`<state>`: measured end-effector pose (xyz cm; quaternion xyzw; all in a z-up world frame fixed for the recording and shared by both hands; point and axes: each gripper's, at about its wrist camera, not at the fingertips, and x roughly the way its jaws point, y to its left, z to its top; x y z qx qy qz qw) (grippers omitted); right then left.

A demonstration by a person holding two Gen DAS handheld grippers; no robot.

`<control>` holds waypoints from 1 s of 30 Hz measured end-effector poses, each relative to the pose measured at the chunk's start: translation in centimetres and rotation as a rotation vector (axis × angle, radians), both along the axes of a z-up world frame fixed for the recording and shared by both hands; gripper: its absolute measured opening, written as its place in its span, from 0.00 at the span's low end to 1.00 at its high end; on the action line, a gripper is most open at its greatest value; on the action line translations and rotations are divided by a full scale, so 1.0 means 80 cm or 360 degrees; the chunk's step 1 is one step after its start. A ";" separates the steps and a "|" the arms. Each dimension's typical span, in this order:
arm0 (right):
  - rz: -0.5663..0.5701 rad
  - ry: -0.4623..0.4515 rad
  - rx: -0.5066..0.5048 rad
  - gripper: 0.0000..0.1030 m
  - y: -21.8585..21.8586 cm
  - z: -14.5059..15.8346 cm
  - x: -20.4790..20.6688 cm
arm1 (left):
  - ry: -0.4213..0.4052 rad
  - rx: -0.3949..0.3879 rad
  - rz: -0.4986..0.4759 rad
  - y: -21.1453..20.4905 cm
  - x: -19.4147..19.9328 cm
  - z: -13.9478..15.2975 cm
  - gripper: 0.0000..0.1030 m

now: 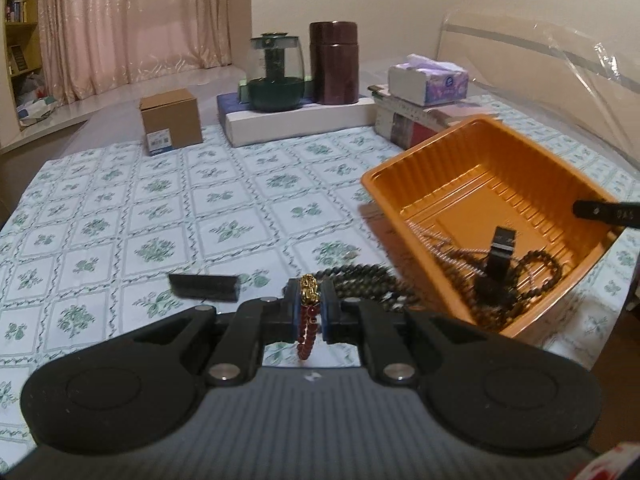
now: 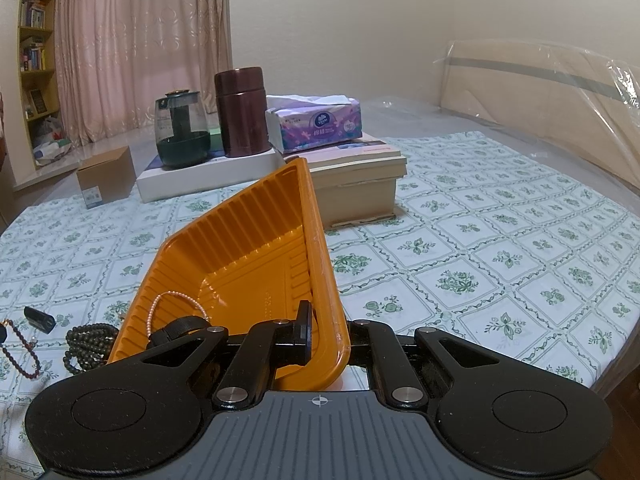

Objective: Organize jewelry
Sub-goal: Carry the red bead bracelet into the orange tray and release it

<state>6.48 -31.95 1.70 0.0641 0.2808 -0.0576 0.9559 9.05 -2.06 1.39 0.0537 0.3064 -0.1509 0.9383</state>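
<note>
A: Bracelet (image 1: 308,320) of dark red beads with a gold charm: where is it?

B: Pinched in the left gripper (image 1: 308,312), its loop hanging downward, charm uppermost.

A: And the orange tray (image 2: 240,248)?

B: Tilted, one side lifted; the right gripper (image 2: 326,344) clamps its near wall. Dark bead strands (image 1: 520,276) and a pink pearl strand (image 2: 176,300) lie inside. Another dark bead string (image 1: 360,280) rests on the tablecloth (image 1: 160,208) beside it.
</note>
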 end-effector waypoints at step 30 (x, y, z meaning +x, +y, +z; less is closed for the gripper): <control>-0.0003 -0.0008 0.0026 0.08 -0.003 0.002 -0.001 | 0.0006 -0.0387 -0.0616 -0.157 0.014 0.048 0.08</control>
